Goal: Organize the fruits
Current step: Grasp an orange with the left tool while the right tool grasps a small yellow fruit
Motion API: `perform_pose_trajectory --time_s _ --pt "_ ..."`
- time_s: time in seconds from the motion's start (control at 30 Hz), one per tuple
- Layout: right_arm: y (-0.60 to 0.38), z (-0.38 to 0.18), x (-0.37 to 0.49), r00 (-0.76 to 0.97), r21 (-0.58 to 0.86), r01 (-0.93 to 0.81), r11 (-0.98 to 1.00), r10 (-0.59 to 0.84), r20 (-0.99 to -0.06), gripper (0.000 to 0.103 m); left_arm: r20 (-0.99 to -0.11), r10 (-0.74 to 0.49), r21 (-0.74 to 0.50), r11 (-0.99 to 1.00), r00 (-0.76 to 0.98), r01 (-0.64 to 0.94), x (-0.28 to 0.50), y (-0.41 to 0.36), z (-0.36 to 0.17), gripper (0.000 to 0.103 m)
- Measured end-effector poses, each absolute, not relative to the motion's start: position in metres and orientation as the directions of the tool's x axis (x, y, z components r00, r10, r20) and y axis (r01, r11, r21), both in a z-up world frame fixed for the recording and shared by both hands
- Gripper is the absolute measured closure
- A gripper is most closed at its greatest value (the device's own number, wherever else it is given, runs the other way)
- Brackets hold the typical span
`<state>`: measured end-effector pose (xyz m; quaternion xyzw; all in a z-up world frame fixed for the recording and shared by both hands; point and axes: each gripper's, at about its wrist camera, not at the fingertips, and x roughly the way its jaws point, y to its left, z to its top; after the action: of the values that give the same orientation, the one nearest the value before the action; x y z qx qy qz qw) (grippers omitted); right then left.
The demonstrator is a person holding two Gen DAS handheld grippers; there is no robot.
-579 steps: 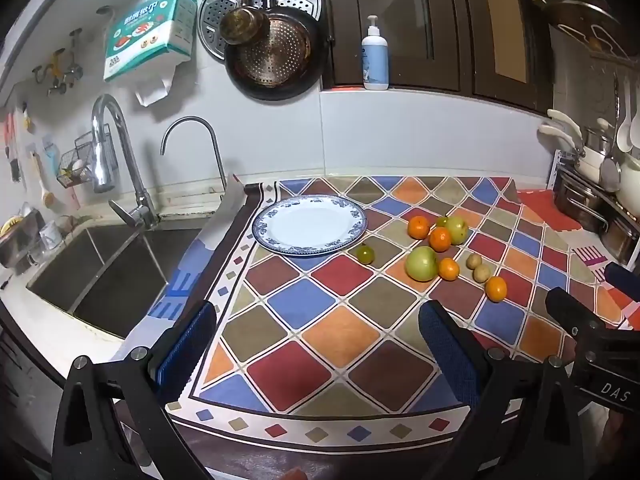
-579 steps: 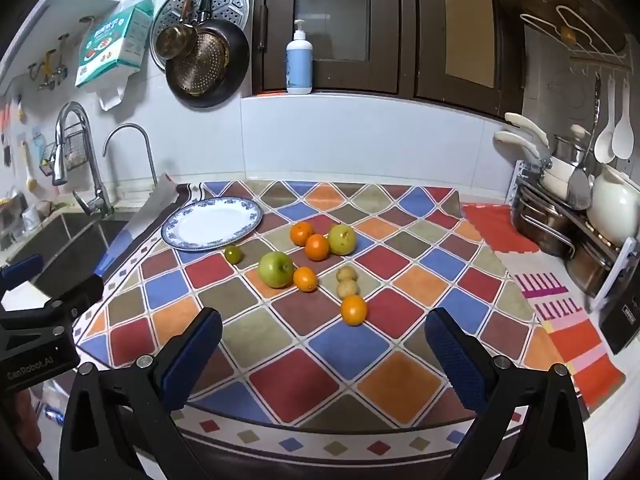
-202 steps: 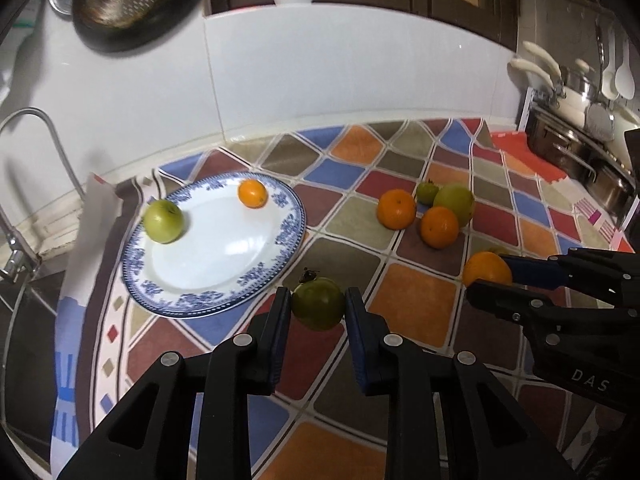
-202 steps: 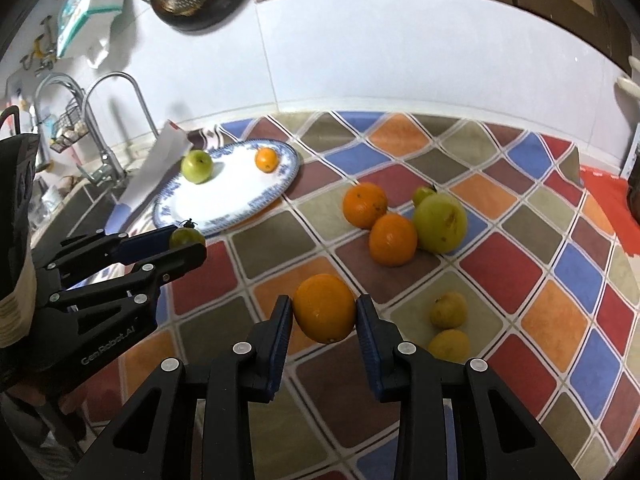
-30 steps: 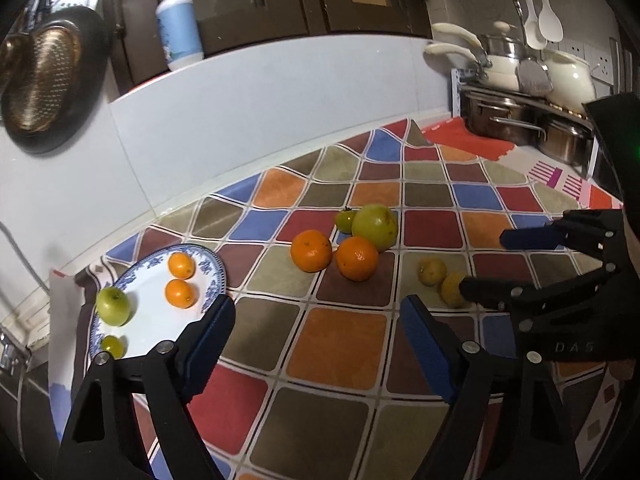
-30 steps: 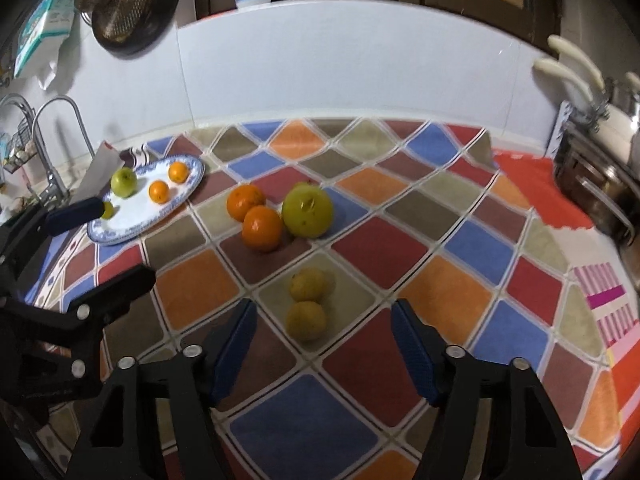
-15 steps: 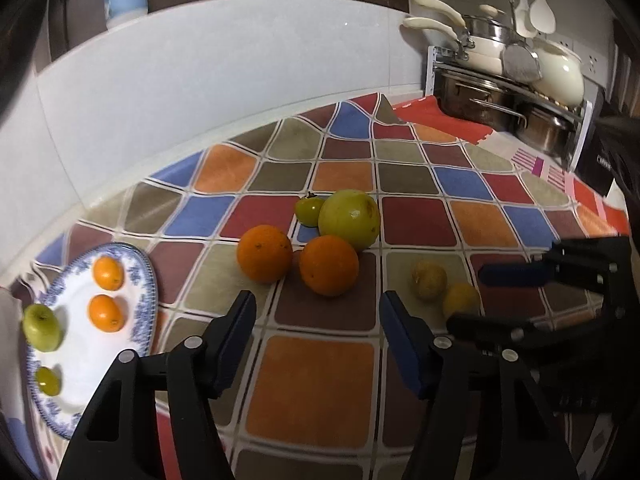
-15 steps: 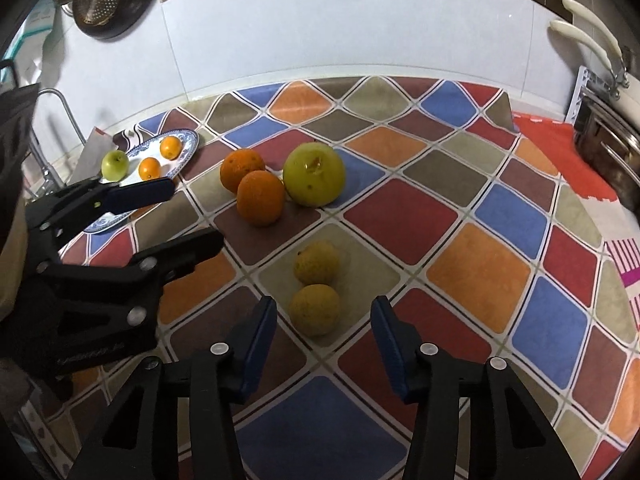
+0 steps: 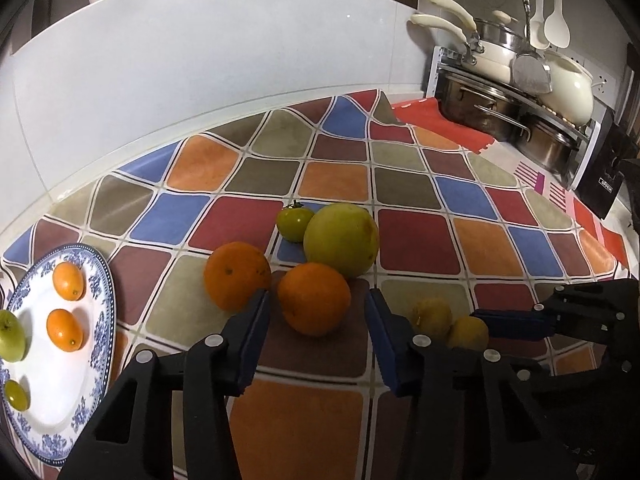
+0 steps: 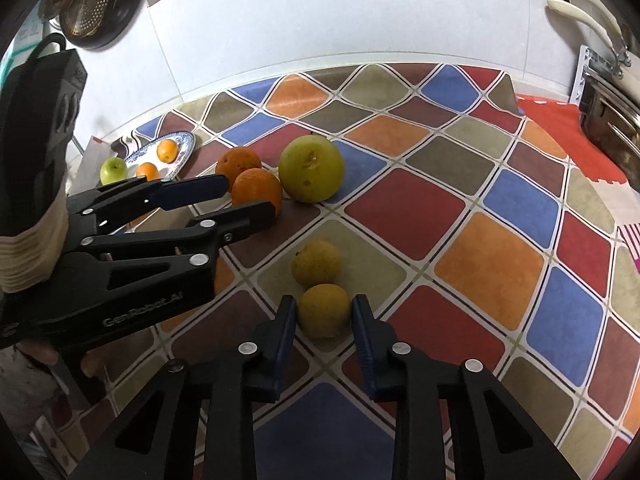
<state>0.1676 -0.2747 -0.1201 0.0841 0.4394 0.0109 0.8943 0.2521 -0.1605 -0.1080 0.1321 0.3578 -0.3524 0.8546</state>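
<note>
My left gripper (image 9: 316, 300) reaches down around an orange (image 9: 314, 298) on the checkered mat; its jaws are closing, with small gaps still at both pads. A second orange (image 9: 236, 276), a large yellow-green fruit (image 9: 340, 240) and a green tomato (image 9: 295, 222) lie just behind. My right gripper (image 10: 323, 302) is shut on a small yellow fruit (image 10: 324, 312) resting on the mat. Its twin (image 10: 316, 262) touches it from behind. A blue-rimmed plate (image 9: 102, 280) at the left holds two small oranges, a green apple and a small green fruit.
Steel pots and white cookware (image 9: 520, 92) stand on a rack at the back right, beside a red mat (image 9: 440, 124). A white tiled wall (image 9: 200, 60) closes the back. A pan (image 10: 96, 8) hangs at the upper left.
Both grippers came down closer to the fruit and their jaws narrowed. The right one closed onto the near yellow fruit; the left one now straddles the near orange.
</note>
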Motion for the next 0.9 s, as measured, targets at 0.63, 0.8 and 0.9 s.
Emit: perform_pose_trajectory --time_s 0.63,0.8,0.9 --pt "-0.278 -0.113 0.167 0.639 0.173 0.051 0.984 0.101 -0.763 0.074 -0.704 -0.464 0.010 0.750 0.537 0.661 0.242 -0.154 -0.100 0.064" --pt "-0.276 -0.107 0.163 0.654 0.174 0.039 0.984 0.106 -0.749 0.074 -0.690 -0.447 0.027 0.770 0.570 0.638 0.228 -0.143 -0.089 0.064" --pt "-0.273 -0.101 0.160 0.665 0.172 0.028 0.985 0.110 -0.739 0.074 -0.680 -0.439 0.027 0.786 0.588 0.618 0.221 -0.134 -0.082 0.064"
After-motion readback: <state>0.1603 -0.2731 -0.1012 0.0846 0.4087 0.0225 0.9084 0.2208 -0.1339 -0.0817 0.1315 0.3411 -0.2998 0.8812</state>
